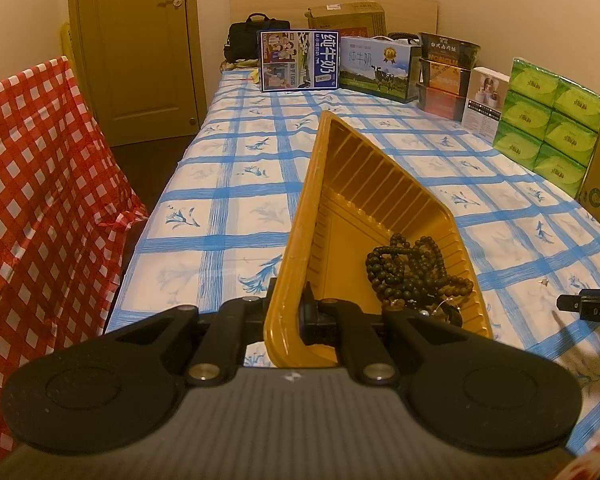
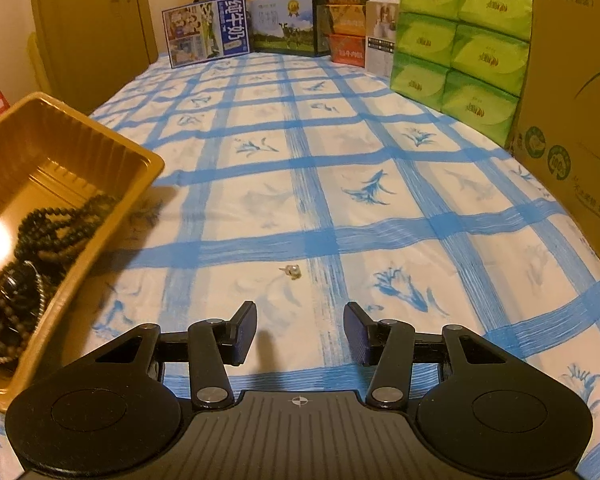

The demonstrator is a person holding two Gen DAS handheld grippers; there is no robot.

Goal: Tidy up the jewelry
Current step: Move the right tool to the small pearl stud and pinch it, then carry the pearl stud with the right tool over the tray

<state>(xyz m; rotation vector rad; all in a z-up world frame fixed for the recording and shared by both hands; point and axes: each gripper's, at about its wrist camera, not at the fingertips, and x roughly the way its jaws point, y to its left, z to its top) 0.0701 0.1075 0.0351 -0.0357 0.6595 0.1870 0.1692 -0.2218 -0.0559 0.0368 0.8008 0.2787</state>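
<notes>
My left gripper (image 1: 290, 316) is shut on the near rim of a golden plastic tray (image 1: 340, 184) and holds it tilted. Dark bead strings (image 1: 412, 268) lie bunched in the tray's low corner. The tray (image 2: 60, 140) and beads (image 2: 40, 232) also show at the left of the right wrist view. My right gripper (image 2: 300, 332) is open and empty, low over the blue-checked cloth (image 2: 340, 200). A small pearl earring (image 2: 293, 271) lies on the cloth just ahead of its fingertips. The right gripper's tip (image 1: 588, 304) shows at the right edge of the left wrist view.
Milk cartons (image 1: 300, 60), noodle tubs (image 1: 444, 72), green tissue packs (image 2: 460, 36) and a cardboard box (image 2: 572, 100) line the far and right sides of the cloth. A red-checked cover (image 1: 40, 200) hangs at the left. A door (image 1: 140, 48) stands behind.
</notes>
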